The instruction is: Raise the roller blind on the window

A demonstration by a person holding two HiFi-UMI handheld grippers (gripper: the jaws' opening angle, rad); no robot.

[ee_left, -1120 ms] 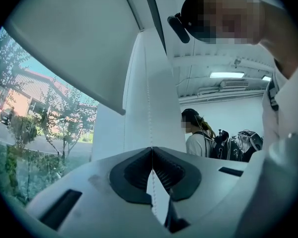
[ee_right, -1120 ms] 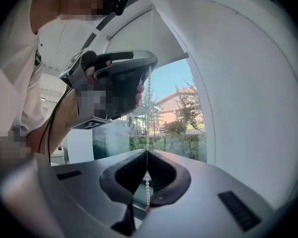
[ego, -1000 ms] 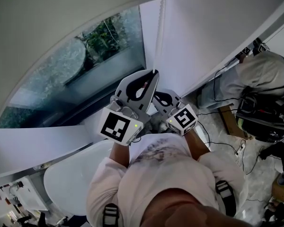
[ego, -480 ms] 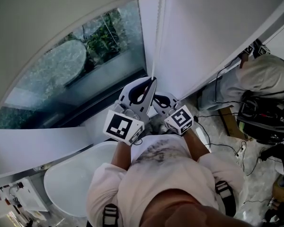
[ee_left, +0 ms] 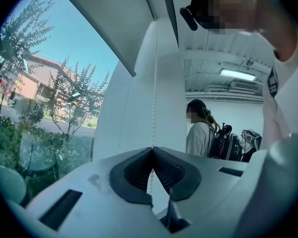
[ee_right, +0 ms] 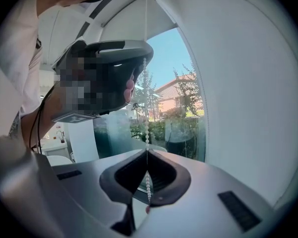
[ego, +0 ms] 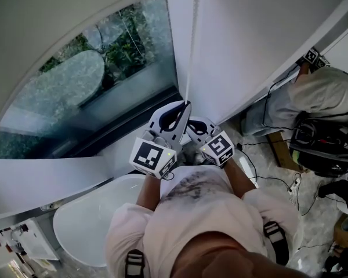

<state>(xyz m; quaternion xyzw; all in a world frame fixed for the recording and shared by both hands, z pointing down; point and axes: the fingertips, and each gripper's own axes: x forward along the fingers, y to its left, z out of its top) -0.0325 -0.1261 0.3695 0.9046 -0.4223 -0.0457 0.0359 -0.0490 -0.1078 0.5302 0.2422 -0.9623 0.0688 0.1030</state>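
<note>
The grey roller blind (ego: 58, 16) covers the top of the window (ego: 87, 91); its lower edge curves across the glass. A white bead chain (ego: 191, 45) hangs down beside the white window frame. My left gripper (ego: 184, 104) is shut on the chain, with the right gripper (ego: 192, 122) shut on it just below. In the left gripper view the bead chain (ee_left: 154, 98) runs straight into the closed left gripper (ee_left: 152, 148). In the right gripper view the bead chain (ee_right: 146, 118) enters the closed right gripper (ee_right: 147, 150), and the left gripper's body (ee_right: 107, 78) sits above.
A white rounded table (ego: 93, 219) stands below the sill at lower left. A person in grey (ego: 325, 91) crouches at the right among cables (ego: 267, 138) and black bags (ego: 325, 149). Another person with a backpack (ee_left: 201, 135) stands inside the room.
Both grippers have come down and nearer to me along the chain's line. The blind's lower edge sits a little higher, showing more glass.
</note>
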